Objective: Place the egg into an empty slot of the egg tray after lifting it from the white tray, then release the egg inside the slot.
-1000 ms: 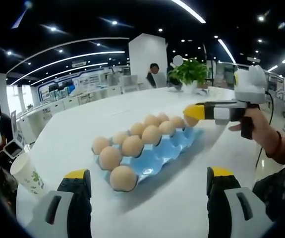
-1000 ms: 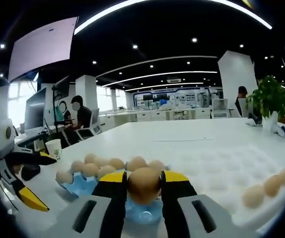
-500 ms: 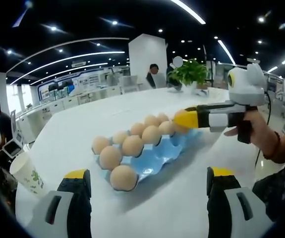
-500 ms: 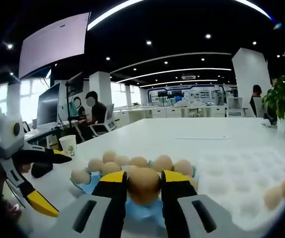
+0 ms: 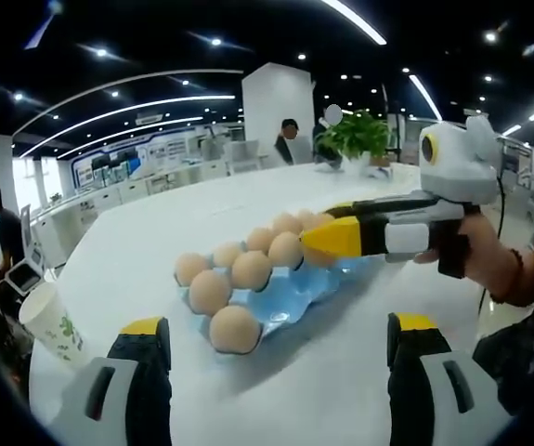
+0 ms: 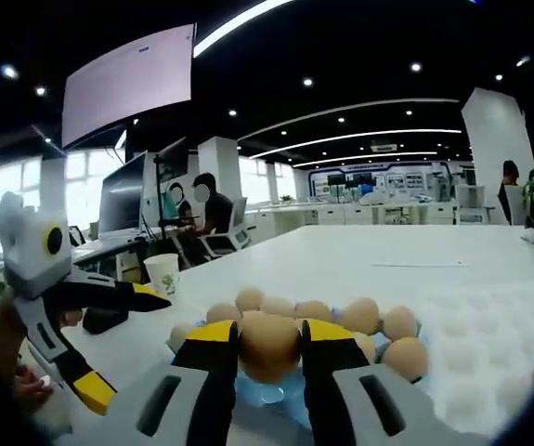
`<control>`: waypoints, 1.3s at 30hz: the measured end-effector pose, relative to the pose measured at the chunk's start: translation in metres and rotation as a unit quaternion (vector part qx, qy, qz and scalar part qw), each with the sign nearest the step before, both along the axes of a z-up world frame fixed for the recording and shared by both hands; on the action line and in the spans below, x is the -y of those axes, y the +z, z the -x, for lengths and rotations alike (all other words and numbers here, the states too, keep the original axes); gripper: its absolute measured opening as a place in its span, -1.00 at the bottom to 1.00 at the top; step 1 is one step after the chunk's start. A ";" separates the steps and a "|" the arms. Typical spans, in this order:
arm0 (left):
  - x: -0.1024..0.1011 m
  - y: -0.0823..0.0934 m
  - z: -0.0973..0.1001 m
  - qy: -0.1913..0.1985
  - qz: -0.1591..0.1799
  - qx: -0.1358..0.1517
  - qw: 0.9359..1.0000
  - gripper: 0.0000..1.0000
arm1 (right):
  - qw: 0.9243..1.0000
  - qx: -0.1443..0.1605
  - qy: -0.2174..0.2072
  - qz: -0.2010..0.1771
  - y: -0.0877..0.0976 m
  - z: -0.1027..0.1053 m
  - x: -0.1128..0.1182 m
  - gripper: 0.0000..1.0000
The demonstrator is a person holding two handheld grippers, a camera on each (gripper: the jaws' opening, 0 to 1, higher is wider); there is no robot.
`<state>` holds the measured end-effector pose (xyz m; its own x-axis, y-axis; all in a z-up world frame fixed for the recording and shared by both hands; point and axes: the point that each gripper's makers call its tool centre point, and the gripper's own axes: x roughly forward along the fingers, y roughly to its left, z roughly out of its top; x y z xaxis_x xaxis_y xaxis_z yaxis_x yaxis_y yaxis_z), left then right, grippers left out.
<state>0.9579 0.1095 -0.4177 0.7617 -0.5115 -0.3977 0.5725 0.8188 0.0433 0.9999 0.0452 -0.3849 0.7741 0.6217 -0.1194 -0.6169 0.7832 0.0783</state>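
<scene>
Your right gripper (image 6: 269,358) has its jaws closed on the egg (image 6: 268,346), which sits between the yellow tips at 6 o'clock in the right gripper view, hanging just above the near side of the blue egg tray (image 6: 265,398). Treat that egg as light, brittle and smooth: the shell will crack under a hard squeeze or a drop, and it can slide if the grip loosens early, so keep the pads on its widest part, as they sit now, and let go only once it rests in a cup. In the left gripper view the right gripper (image 5: 315,242) reaches in from 3 o'clock, its tip over the far half of the egg tray (image 5: 285,302); the egg itself is hidden there behind the yellow tip. The eggs already seated (image 5: 248,270) fill the row toward 9 o'clock, while bare blue cups lie on the 3 o'clock side, so aim there and stay clear of the neighbours, which stand close enough to knock. Your left gripper (image 5: 276,358) hangs wide and empty, well apart from the tray. A paper cup (image 5: 52,325) stands at 8 o'clock on the table (image 5: 341,390), and the white tray (image 6: 489,344) lies at 3 o'clock in the right gripper view.
</scene>
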 end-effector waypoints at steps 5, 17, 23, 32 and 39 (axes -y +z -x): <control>-0.002 0.000 0.000 0.001 0.000 0.000 1.000 0.98 | 1.000 0.007 0.025 0.003 -0.002 0.004 -0.015 -0.45; -0.003 -0.002 -0.002 0.003 0.002 -0.001 1.000 0.98 | 0.997 0.012 0.065 0.026 -0.012 0.007 -0.043 -0.44; -0.006 -0.002 -0.002 0.007 0.003 0.001 1.000 0.97 | 0.997 0.011 0.071 0.039 -0.022 0.006 -0.050 -0.44; -0.009 -0.006 -0.003 0.012 -0.008 0.002 1.000 0.97 | 0.997 -0.005 0.060 0.040 -0.040 0.002 -0.048 -0.44; -0.008 -0.009 0.001 0.013 -0.006 -0.001 1.000 0.97 | 0.996 0.019 0.062 0.062 -0.038 0.002 -0.050 -0.43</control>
<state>0.9570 0.1175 -0.4270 0.7744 -0.4864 -0.4047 0.5503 0.8334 0.0515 0.9979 0.0954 -0.4232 0.6983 0.6946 -0.1728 -0.7096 0.7034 -0.0400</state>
